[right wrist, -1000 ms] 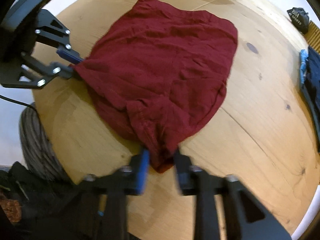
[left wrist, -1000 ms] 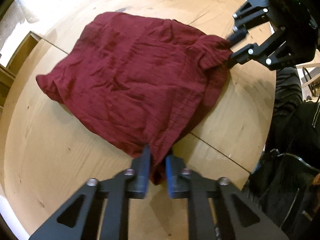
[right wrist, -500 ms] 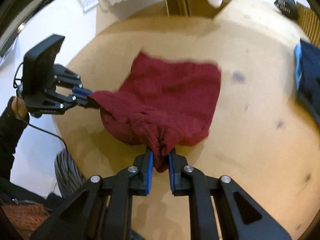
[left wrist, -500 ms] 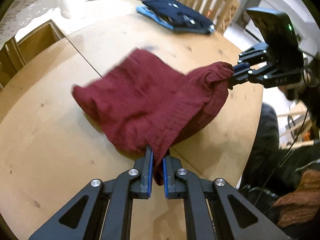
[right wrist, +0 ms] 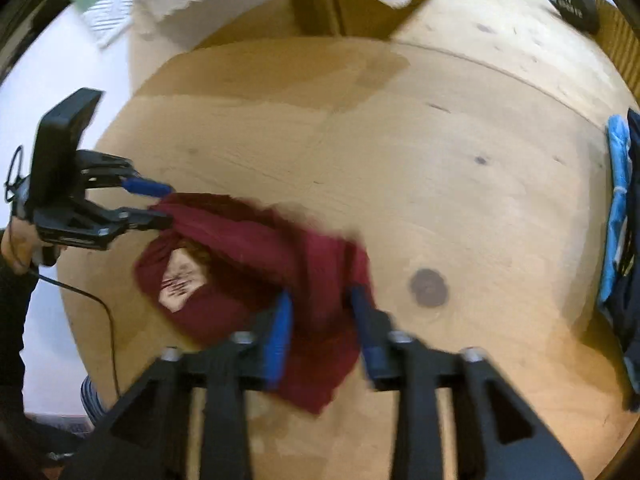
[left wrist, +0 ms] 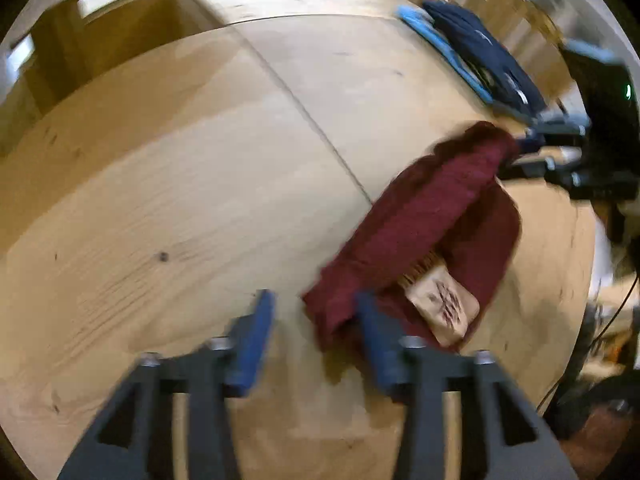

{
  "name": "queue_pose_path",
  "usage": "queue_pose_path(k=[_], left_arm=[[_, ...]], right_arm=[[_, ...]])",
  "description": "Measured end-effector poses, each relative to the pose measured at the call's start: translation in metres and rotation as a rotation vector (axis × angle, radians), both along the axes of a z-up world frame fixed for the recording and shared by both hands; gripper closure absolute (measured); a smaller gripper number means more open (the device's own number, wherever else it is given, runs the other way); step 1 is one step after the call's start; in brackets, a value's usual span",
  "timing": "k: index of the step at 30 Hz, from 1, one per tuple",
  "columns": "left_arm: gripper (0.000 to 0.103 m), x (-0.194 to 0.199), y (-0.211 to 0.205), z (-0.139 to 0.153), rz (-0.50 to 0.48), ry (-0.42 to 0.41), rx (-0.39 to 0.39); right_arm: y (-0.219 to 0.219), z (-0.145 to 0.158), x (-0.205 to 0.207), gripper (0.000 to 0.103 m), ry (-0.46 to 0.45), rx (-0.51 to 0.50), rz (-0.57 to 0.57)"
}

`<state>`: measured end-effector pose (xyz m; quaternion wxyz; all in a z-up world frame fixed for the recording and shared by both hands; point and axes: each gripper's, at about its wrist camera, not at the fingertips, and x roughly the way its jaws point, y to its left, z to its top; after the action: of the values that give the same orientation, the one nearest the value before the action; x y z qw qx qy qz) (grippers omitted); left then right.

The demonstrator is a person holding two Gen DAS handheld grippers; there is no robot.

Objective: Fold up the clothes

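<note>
A dark red garment point(left wrist: 432, 220) lies bunched and folded over on the round wooden table point(left wrist: 200, 160), a beige label point(left wrist: 444, 306) showing inside it. My left gripper point(left wrist: 316, 320) is open, the garment's near corner lying between its blue fingers. In the right wrist view the garment point(right wrist: 260, 256) lies under my open right gripper point(right wrist: 320, 312), cloth between the fingers. The left gripper point(right wrist: 152, 204) also shows there at the left, open at the garment's edge. The right gripper point(left wrist: 532, 152) shows in the left wrist view at the garment's far end.
A folded navy and light blue clothes stack point(left wrist: 476, 56) lies at the table's far edge, also in the right wrist view point(right wrist: 624, 216). A small black bag point(right wrist: 572, 0) sits far off. A dark knot point(right wrist: 428, 286) marks the wood. A cable point(right wrist: 96, 312) hangs left.
Both grippers carried the garment's near edge over onto its far part, folding it into a bundle, then opened and let the cloth go.
</note>
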<state>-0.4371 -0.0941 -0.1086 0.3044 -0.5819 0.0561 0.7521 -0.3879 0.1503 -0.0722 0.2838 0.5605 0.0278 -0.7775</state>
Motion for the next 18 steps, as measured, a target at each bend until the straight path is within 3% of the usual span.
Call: queue_pose_path(k=[5, 8, 10, 14, 18], left_arm=[[0.051, 0.000, -0.019, 0.034, 0.065, 0.094, -0.003], [0.050, 0.021, -0.016, 0.058, 0.019, 0.153, 0.065], [0.045, 0.033, -0.001, 0.061, -0.040, 0.141, 0.123], [0.045, 0.041, 0.039, 0.032, -0.123, 0.088, 0.120], [0.045, 0.031, 0.047, 0.000, -0.085, 0.073, 0.030]], right_arm=[[0.032, 0.022, 0.002, 0.057, 0.016, -0.074, -0.082], [0.018, 0.028, 0.026, 0.057, 0.058, -0.108, 0.011], [-0.002, 0.023, 0.031, 0.057, 0.076, -0.106, 0.077], [-0.026, -0.004, 0.024, 0.057, 0.048, -0.121, 0.096], [-0.014, -0.023, 0.009, 0.057, 0.027, -0.109, 0.007]])
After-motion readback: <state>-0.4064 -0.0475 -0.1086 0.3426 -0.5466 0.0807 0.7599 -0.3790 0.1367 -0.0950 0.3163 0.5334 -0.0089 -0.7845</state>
